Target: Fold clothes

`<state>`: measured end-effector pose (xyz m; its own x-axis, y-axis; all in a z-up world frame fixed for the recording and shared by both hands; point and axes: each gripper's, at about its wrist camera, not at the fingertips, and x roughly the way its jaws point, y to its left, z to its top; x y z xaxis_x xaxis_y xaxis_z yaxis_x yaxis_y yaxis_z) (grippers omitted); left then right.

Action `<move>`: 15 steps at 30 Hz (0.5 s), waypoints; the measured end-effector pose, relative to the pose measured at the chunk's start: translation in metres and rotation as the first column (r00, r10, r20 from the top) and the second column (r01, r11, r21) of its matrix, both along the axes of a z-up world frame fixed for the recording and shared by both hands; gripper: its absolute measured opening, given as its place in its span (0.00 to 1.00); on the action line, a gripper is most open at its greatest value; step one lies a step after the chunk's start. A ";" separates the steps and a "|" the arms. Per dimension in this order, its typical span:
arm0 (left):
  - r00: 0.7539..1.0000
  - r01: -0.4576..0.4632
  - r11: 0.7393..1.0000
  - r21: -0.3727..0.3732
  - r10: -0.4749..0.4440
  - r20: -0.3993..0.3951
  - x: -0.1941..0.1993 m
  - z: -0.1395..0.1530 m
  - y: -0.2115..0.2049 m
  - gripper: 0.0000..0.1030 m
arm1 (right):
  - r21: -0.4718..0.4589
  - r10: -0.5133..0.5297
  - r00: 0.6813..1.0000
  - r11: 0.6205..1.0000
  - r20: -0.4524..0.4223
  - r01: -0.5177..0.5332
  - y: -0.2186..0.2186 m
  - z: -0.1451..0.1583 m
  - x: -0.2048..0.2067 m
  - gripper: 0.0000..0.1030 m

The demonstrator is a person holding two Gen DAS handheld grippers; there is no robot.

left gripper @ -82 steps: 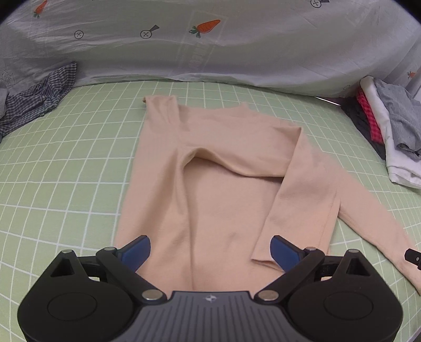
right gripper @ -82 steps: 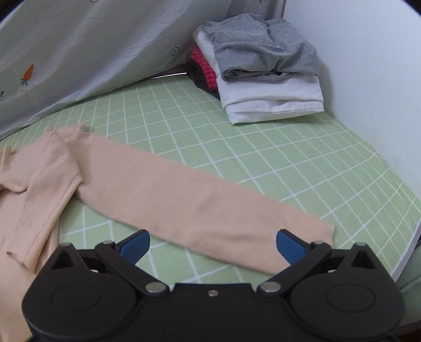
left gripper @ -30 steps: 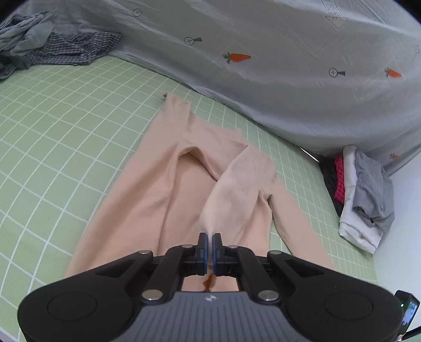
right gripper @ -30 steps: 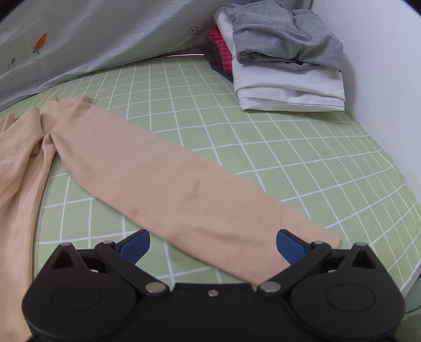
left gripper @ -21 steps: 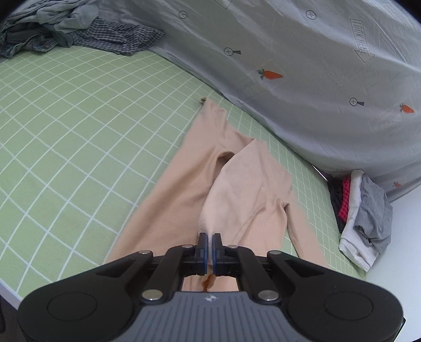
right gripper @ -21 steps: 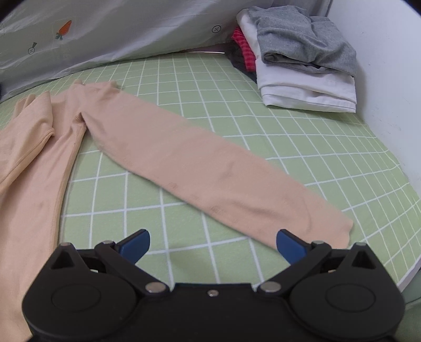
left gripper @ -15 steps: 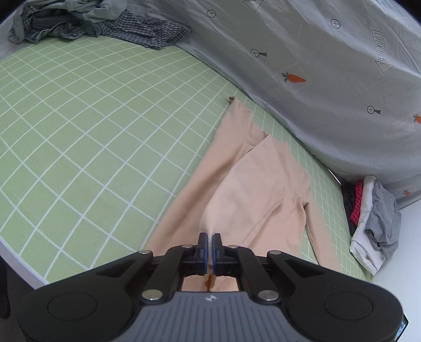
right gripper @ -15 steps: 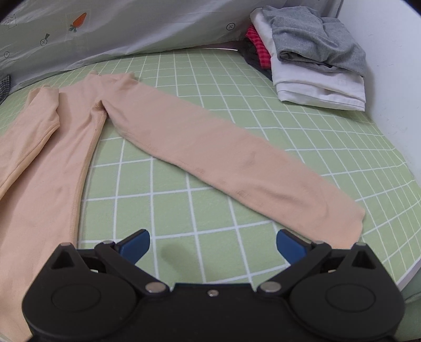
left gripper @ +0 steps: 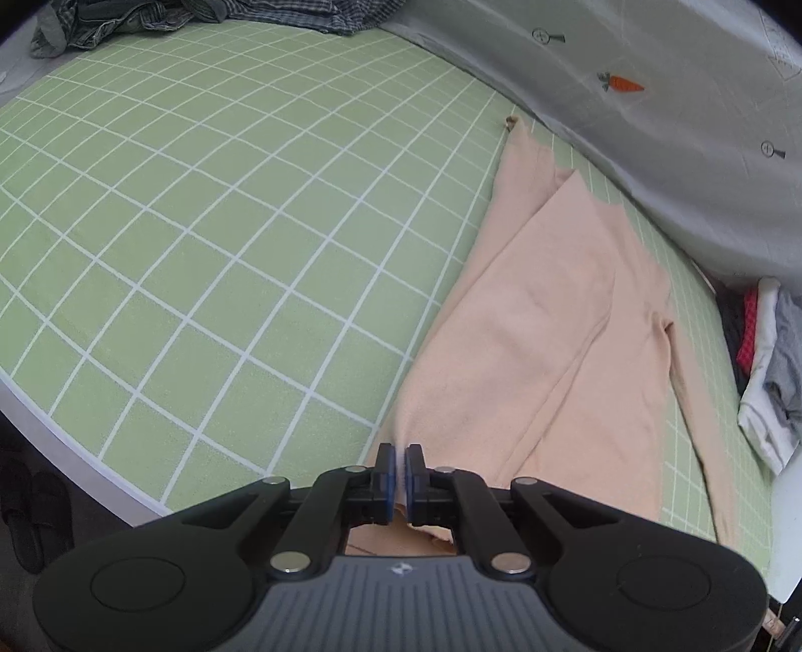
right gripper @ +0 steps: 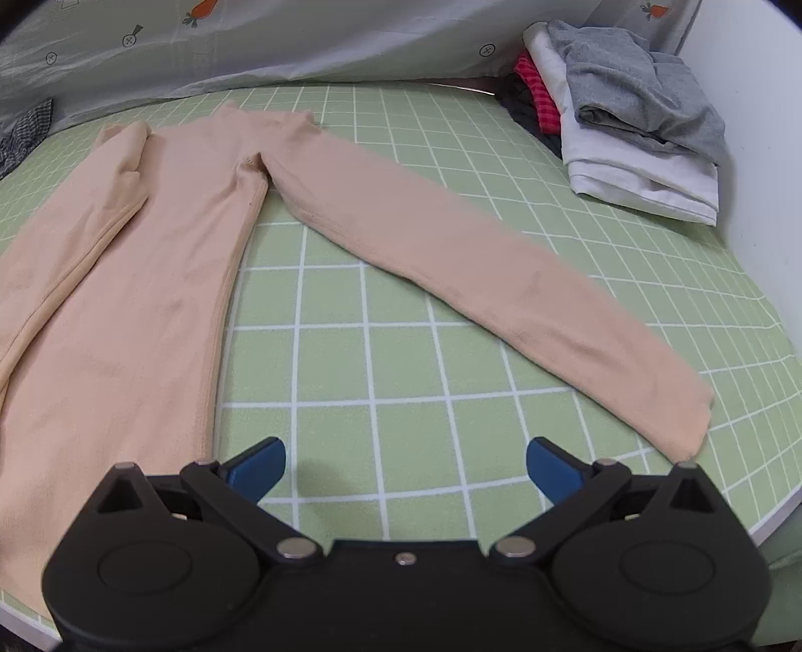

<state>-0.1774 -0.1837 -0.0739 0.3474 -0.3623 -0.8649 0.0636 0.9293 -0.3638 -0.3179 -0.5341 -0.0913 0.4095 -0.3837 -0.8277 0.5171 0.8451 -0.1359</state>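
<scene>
The peach top (left gripper: 541, 321) is a soft, matt knit cloth with a faintly fuzzy nap, its stitched seams showing along the sleeve (right gripper: 481, 261). It lies on a bed sheet (left gripper: 200, 210) of smooth, matt green cloth printed with a white grid. Behind the top, a thin grey cover (right gripper: 280, 45) looks slightly sheeny and creased (small carrots printed on it). To the right of the top, the folded stack (right gripper: 636, 115) shows a heathered grey jersey over plain white cloth. The left tool (left gripper: 400, 459) is matt black plastic with ribbed grey casing, bright metal pivot pins and blue rubbery-looking pads; the right tool (right gripper: 406, 464) has the same finish.
</scene>
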 end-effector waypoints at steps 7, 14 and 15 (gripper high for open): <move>0.999 0.034 0.999 0.029 -0.033 -0.026 0.004 -0.006 -0.007 0.07 | -0.024 -0.015 1.000 1.000 0.002 0.015 0.002 0.004 -0.002 1.00; 0.999 0.044 0.993 0.110 -0.043 -0.006 0.012 0.010 -0.020 0.60 | -0.023 -0.038 0.998 0.999 0.047 0.039 -0.007 0.011 0.004 1.00; 0.999 0.044 0.992 0.120 -0.046 0.013 0.013 0.014 -0.021 0.60 | -0.021 -0.041 0.998 0.999 0.056 0.042 -0.008 0.012 0.004 1.00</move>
